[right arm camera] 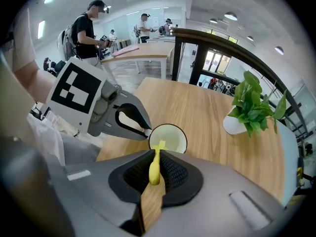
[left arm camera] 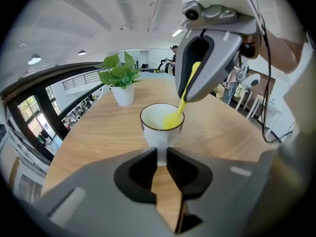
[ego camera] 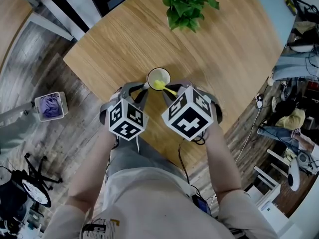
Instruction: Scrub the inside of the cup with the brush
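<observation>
Round wooden table (ego camera: 224,59), carrying everything I work on; all places below are given from the cup. Potted plant (ego camera: 187,4), well beyond the cup on its far side, clear of the work. Left gripper (left arm camera: 161,152), on the near side of the cup; I read its jaws as clamped on the cup's side handle, the white strip being pinched between the pads, so the cup is steadied. Right gripper (right arm camera: 158,157), above and just near of the cup, pointing steeply down; its jaws are closed on the yellow stem of the brush. Cup (ego camera: 155,75), white with a dark rim, upright on the table near the edge closest to me. Brush (left arm camera: 173,118), yellow, slanting down from the right gripper over the rim; its head sits inside the cup, against the inner wall on my right-hand side.

Progress, as I judge it: both grasps made and the brush entered, so scrubbing is under way; how much of the wall has been covered I cannot tell; remaining, the sweep around the wall and the bottom, then withdrawal of the brush.
</observation>
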`<state>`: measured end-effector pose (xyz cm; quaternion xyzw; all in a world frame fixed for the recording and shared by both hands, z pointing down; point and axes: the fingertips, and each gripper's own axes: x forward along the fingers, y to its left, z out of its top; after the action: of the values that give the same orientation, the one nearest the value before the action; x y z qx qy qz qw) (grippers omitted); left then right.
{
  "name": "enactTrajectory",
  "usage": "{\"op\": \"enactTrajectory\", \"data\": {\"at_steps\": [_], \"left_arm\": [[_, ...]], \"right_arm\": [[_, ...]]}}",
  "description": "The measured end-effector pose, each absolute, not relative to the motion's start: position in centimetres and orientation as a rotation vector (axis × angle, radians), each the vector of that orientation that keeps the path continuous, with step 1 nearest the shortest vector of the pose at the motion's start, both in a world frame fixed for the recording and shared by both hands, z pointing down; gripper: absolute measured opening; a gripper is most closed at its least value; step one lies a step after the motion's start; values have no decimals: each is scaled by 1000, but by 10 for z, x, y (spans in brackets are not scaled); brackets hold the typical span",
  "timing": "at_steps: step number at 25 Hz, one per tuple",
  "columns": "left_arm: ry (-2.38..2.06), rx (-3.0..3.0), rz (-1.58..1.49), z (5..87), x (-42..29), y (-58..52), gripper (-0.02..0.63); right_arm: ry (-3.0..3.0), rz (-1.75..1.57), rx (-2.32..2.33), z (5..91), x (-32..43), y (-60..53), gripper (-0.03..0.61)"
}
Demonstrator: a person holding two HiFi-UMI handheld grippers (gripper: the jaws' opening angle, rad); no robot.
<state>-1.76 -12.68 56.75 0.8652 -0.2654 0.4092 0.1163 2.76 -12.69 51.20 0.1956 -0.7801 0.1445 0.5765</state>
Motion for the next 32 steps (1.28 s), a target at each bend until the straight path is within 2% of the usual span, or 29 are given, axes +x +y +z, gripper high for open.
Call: {"op": "enactTrajectory", "data": {"at_steps": [13,22,32], "left_arm": [[-736,2550,1211,566,-14,-113,55],[-737,2512,1191,566,-16,-115,55],[-744,2475,1218,566,-15,-115,56]], "right_arm": [[-1944,230,569,498,1,-152,31],[-1824,186,682,487,30,-153,32],[-1731,254,597,493,43,-113,32]]}}
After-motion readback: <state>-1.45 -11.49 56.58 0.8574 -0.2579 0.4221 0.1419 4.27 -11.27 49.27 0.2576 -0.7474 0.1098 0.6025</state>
